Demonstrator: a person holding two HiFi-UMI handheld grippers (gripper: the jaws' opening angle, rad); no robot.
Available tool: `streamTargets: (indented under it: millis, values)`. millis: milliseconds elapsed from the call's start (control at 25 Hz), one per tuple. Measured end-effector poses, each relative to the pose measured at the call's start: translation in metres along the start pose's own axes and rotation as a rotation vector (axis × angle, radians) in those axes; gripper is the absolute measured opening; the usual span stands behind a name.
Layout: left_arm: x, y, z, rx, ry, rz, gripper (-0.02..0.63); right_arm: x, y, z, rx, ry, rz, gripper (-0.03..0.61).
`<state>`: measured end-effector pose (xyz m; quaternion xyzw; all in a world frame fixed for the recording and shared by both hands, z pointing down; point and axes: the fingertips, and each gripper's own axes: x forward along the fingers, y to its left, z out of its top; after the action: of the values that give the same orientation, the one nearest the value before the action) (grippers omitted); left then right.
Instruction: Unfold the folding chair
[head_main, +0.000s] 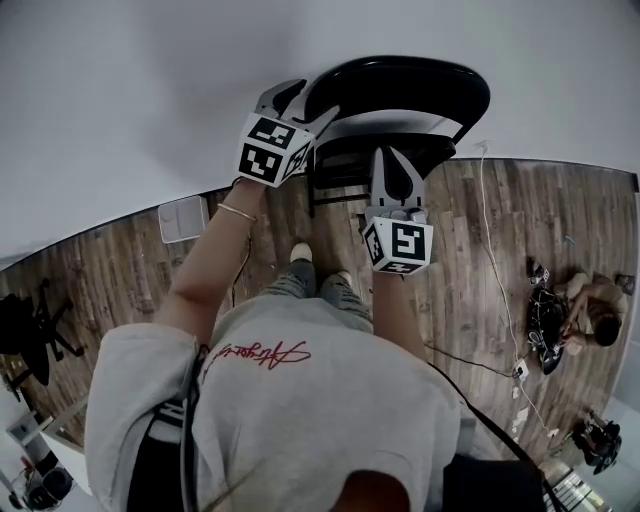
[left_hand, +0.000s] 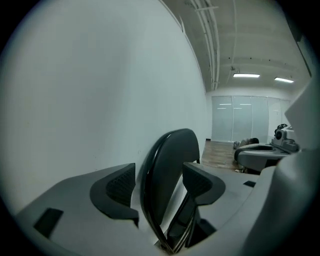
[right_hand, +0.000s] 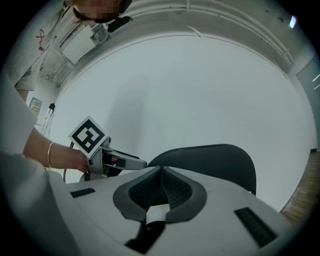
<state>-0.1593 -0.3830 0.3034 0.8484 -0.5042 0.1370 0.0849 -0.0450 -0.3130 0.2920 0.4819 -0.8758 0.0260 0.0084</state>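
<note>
A black folding chair (head_main: 400, 85) stands folded against the white wall in the head view, its curved backrest on top. My left gripper (head_main: 312, 102) is open at the backrest's left edge. In the left gripper view the backrest's rim (left_hand: 167, 165) stands between the two pads without either pressing on it, the left gripper (left_hand: 159, 176) straddling it. My right gripper (head_main: 397, 168) is shut and empty, held in front of the chair's folded seat. In the right gripper view the right gripper (right_hand: 161, 176) points at the backrest (right_hand: 220, 160), with the left gripper (right_hand: 127, 162) at the rim's left.
I stand close to the white wall on a wooden floor. A white box (head_main: 183, 220) lies by the wall at left, and black stands (head_main: 30, 335) further left. A cable (head_main: 492, 250) runs across the floor at right, where a person (head_main: 590, 315) sits with gear.
</note>
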Motion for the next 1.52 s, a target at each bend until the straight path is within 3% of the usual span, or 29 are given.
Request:
streamTargets:
  millis: [80, 200, 240, 320, 400, 600, 720, 880, 1000, 1200, 1520]
  values:
    - [0.012, 0.006, -0.007, 0.019, 0.055, -0.037, 0.299, 0.004, -0.003, -0.011, 0.031, 0.034, -0.014, 0.02]
    - [0.027, 0.008, -0.011, 0.062, 0.118, -0.1, 0.299, 0.012, -0.009, -0.035, 0.173, 0.077, -0.023, 0.022]
    - [0.031, 0.006, -0.013, 0.089, 0.146, -0.115, 0.298, 0.013, -0.011, -0.047, 0.226, 0.099, -0.033, 0.041]
    - [0.036, 0.001, -0.018, 0.163, 0.198, -0.128, 0.297, 0.015, -0.018, -0.075, 0.319, 0.16, -0.079, 0.149]
    - [0.038, 0.0, -0.02, 0.209, 0.199, -0.14, 0.28, 0.014, -0.028, -0.103, 0.427, 0.214, -0.14, 0.19]
    - [0.033, -0.001, -0.019, 0.209, 0.183, -0.199, 0.276, 0.019, -0.04, -0.157, 0.711, 0.301, -0.239, 0.233]
    - [0.03, -0.003, -0.021, 0.217, 0.219, -0.189, 0.278, 0.02, -0.041, -0.168, 0.735, 0.316, -0.26, 0.236]
    - [0.041, 0.004, -0.02, 0.233, 0.174, -0.032, 0.241, 0.023, -0.042, -0.181, 0.786, 0.325, -0.271, 0.236]
    - [0.043, 0.008, -0.021, 0.211, 0.161, -0.018, 0.225, 0.028, -0.039, -0.181, 0.796, 0.33, -0.254, 0.236]
    - [0.034, 0.004, -0.016, 0.12, 0.162, -0.175, 0.193, 0.027, -0.038, -0.186, 0.826, 0.332, -0.259, 0.236]
    - [0.009, -0.019, -0.017, 0.09, 0.121, -0.41, 0.162, 0.018, -0.04, -0.206, 0.939, 0.363, -0.285, 0.242]
